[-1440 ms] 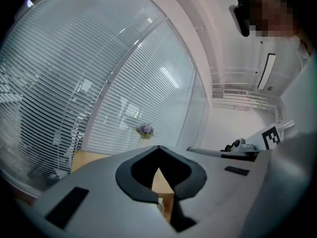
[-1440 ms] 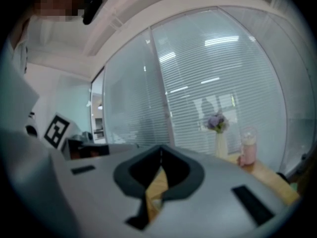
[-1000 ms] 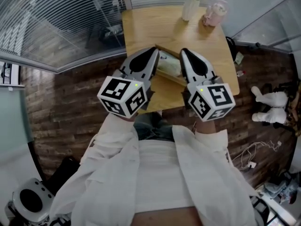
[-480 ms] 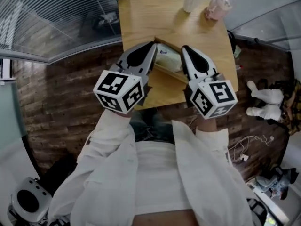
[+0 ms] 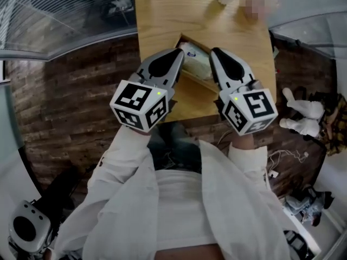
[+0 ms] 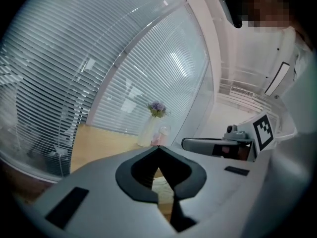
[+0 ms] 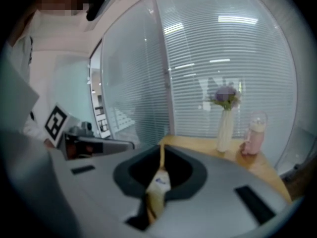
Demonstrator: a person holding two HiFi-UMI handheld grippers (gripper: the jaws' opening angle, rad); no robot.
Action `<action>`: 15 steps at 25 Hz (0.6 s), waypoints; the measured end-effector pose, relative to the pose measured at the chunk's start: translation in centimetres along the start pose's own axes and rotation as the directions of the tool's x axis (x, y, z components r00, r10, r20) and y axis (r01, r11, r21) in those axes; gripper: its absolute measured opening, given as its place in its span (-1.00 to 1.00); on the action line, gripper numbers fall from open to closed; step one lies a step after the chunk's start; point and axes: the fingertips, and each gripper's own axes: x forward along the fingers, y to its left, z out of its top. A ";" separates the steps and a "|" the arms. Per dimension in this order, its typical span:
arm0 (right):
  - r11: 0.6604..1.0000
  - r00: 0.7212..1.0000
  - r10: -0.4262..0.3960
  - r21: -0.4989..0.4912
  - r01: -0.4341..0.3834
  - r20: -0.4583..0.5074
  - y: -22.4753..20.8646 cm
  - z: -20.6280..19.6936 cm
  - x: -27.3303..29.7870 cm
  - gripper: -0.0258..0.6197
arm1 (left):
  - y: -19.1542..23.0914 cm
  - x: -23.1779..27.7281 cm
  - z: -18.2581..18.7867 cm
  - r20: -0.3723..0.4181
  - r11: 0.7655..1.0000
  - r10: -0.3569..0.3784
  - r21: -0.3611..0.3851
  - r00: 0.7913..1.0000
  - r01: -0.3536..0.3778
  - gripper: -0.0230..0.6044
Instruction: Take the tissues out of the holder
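A wooden tissue holder (image 5: 201, 85) lies on the light wooden table (image 5: 157, 15), with a pale tissue pack (image 5: 196, 65) inside it. My left gripper (image 5: 179, 52) hangs over the holder's left side and my right gripper (image 5: 213, 52) over its right side. Both are above the table with jaw tips together and nothing between them. In the left gripper view, the tissue pack (image 6: 161, 185) shows below the closed left gripper (image 6: 159, 148). The right gripper view shows the tissue pack (image 7: 159, 181) and a holder edge (image 7: 161, 158) under the right gripper (image 7: 162, 146).
At the table's far end stand a white vase (image 7: 225, 125) with purple flowers and a pink bottle (image 7: 252, 133). Dark wooden floor (image 5: 65, 107) surrounds the table. Glass walls with blinds rise behind it. White slippers (image 5: 301, 121) and cables lie on the floor at right.
The head view has tilted, so the table sits higher in frame. Both grippers keep nearly the same pose on either side of the holder and stay shut.
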 end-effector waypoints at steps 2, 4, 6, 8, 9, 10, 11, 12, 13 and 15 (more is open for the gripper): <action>1.000 1.000 -0.005 -0.017 0.004 -0.020 -0.3 -0.4 0.4 -0.88 | 0.3 0.2 -0.5 -0.002 1.000 0.006 -0.018 1.000 -0.006 -0.90; 0.999 0.999 -0.007 -0.042 0.005 -0.043 -0.4 -0.9 0.7 -0.88 | 0.5 0.4 -1.2 -0.010 1.000 0.008 -0.030 1.000 -0.008 -0.90; 0.997 0.998 0.002 -0.073 -0.007 -0.068 -0.3 -1.5 1.0 -0.88 | 0.5 0.6 -1.8 -0.022 1.000 0.007 -0.024 1.000 -0.008 -0.90; 0.995 0.995 0.024 -0.090 -0.033 -0.094 0.2 -2.0 1.4 -0.88 | 0.5 0.7 -2.5 -0.034 1.000 0.009 -0.016 0.999 -0.010 -0.90; 0.994 0.994 0.035 -0.097 -0.046 -0.107 0.4 -2.3 1.7 -0.88 | 0.5 0.7 -2.9 -0.039 1.000 0.008 -0.025 0.999 -0.009 -0.90; 0.993 0.992 0.041 -0.107 -0.054 -0.121 0.6 -2.6 1.9 -0.88 | 0.6 0.7 -3.3 -0.045 0.999 0.006 -0.043 0.999 -0.007 -0.90; 0.991 0.990 0.041 -0.122 -0.057 -0.132 0.7 -2.9 2.2 -0.88 | 0.8 0.8 -3.7 -0.051 0.998 0.004 -0.061 0.999 -0.007 -0.90; 0.988 0.989 0.037 -0.142 -0.057 -0.144 0.8 -3.2 2.4 -0.88 | 1.0 0.8 -4.1 -0.060 0.997 0.005 -0.070 0.998 -0.009 -0.90; 0.985 0.987 0.031 -0.165 -0.057 -0.156 0.8 -3.5 2.5 -0.88 | 1.2 0.9 -4.4 -0.068 0.997 0.009 -0.070 0.998 -0.013 -0.90; 0.974 0.982 0.027 -0.216 -0.068 -0.188 0.9 -4.1 2.9 -0.88 | 1.5 1.0 -4.7 -0.077 0.998 0.017 -0.063 0.997 -0.022 -0.90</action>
